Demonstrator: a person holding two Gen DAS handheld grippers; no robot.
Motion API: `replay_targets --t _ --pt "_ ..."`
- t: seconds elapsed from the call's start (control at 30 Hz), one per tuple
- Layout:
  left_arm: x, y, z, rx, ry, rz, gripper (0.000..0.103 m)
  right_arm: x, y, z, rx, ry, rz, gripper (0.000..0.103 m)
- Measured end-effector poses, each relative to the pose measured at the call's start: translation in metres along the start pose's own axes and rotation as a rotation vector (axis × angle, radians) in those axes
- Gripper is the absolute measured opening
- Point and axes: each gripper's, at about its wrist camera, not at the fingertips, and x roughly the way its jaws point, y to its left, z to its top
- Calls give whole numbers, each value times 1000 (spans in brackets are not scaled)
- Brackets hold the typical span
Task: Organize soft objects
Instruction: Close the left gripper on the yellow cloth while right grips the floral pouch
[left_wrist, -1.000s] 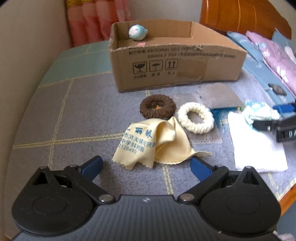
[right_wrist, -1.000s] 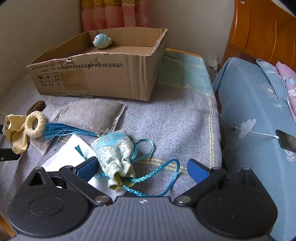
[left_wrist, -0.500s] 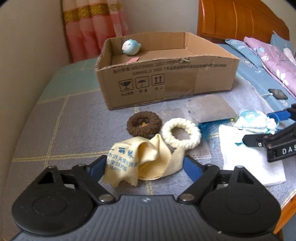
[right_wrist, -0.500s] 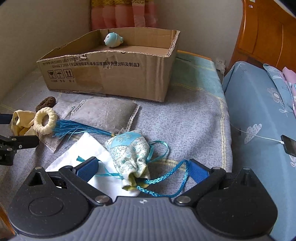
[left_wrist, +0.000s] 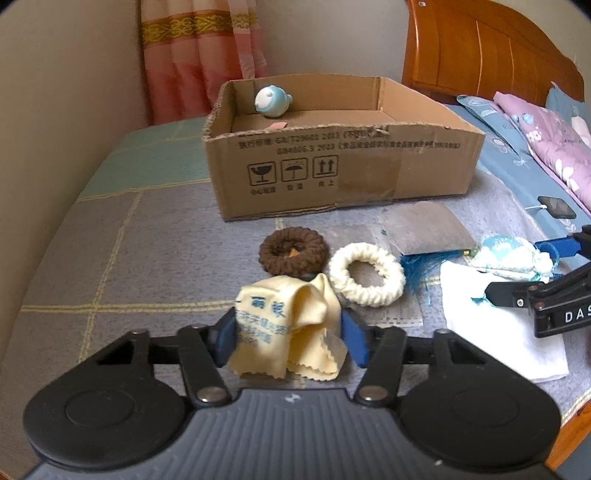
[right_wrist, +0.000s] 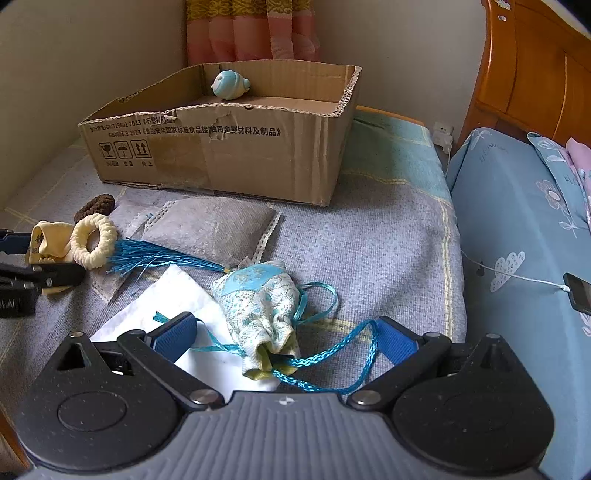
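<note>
My left gripper (left_wrist: 288, 338) is clamped on the yellow cloth (left_wrist: 286, 328), blue pads pressing both sides; the cloth bunches up between them, near edge of the grey blanket (left_wrist: 110, 258). Just beyond it lie the brown ring (left_wrist: 293, 252) and, to its right, the cream ring (left_wrist: 365, 275). My right gripper (right_wrist: 284, 338) stands apart, fingers either side of the blue pouch (right_wrist: 260, 310), which lies partly on a white cloth (right_wrist: 166, 306), its cord (right_wrist: 332, 356) looped near the right finger. The cardboard box (left_wrist: 343, 162) sits far, a small blue toy (left_wrist: 271, 100) inside at its back left
</note>
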Motion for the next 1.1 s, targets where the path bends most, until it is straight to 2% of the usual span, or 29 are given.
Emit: replay_targets --t 0.13,0.2,0.37,0.53,0.67,0.77,0.9,0.97,1.1 --pt "-3 4 -2 5 -3 10 33 0 0 0 -2 -5 1 103" --pt "-4 7 -2 1 1 12 29 0 0 -2 -3 -15 1 103" --pt "-7 14 -3 -9 7 6 29 -1 1 -3 0 -23 -3 103" --pt "-9 18 -3 -13 15 -5 29 -3 1 1 -8 8 7 103" --pt "-8 17 -4 -20 20 -6 29 -15 -2 7 -30 -32 34 103" --pt "-8 16 -4 -20 18 -4 29 -24 -4 11 -55 -59 72 98" --pt "-8 18 -3 -33 16 -7 29 -20 1 13 -99 -46 77 74" --pt "-8 18 -4 -36 15 -8 29 -15 5 14 -120 -41 63 66" --pt "-8 19 -3 -41 14 -8 29 -13 9 15 -142 -46 71 64"
